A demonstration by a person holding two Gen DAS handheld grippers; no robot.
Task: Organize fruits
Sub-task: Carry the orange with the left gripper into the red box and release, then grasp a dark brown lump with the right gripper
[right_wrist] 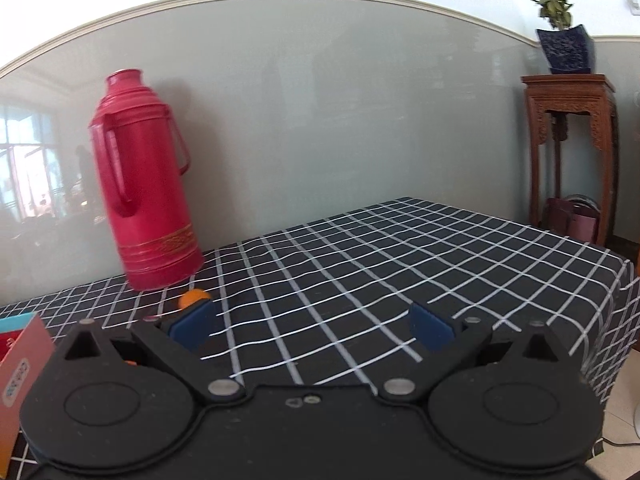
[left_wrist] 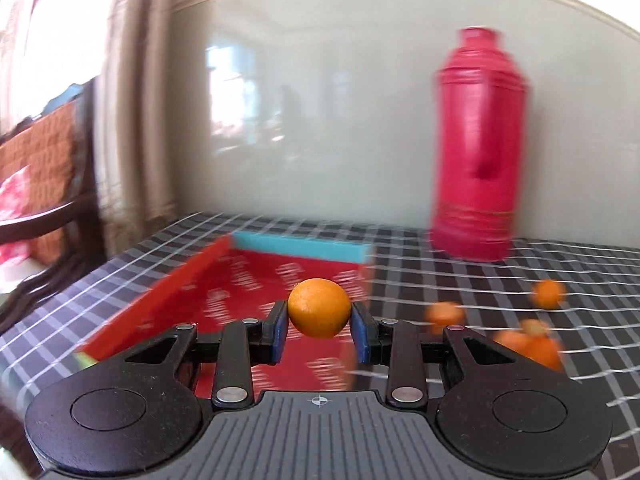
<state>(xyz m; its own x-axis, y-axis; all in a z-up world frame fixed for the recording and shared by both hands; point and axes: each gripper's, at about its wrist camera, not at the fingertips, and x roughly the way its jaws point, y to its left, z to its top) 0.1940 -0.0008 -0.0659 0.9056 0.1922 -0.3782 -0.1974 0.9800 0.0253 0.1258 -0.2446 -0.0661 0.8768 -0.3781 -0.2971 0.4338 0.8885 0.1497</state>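
My left gripper (left_wrist: 319,326) is shut on an orange (left_wrist: 319,307) and holds it above the open red box (left_wrist: 256,280) with a teal far wall. Several more oranges (left_wrist: 445,314) lie blurred on the checked tablecloth right of the box, one further back (left_wrist: 548,294). My right gripper (right_wrist: 312,326) is open and empty above the cloth. One orange (right_wrist: 191,298) peeks out behind its left finger (right_wrist: 192,326). A corner of the box (right_wrist: 20,356) shows at the far left of the right wrist view.
A tall red thermos (left_wrist: 478,148) stands at the back by the wall; it also shows in the right wrist view (right_wrist: 144,184). A chair (left_wrist: 44,184) is left of the table. A wooden stand (right_wrist: 570,152) with a potted plant is at the right, beyond the table edge (right_wrist: 616,280).
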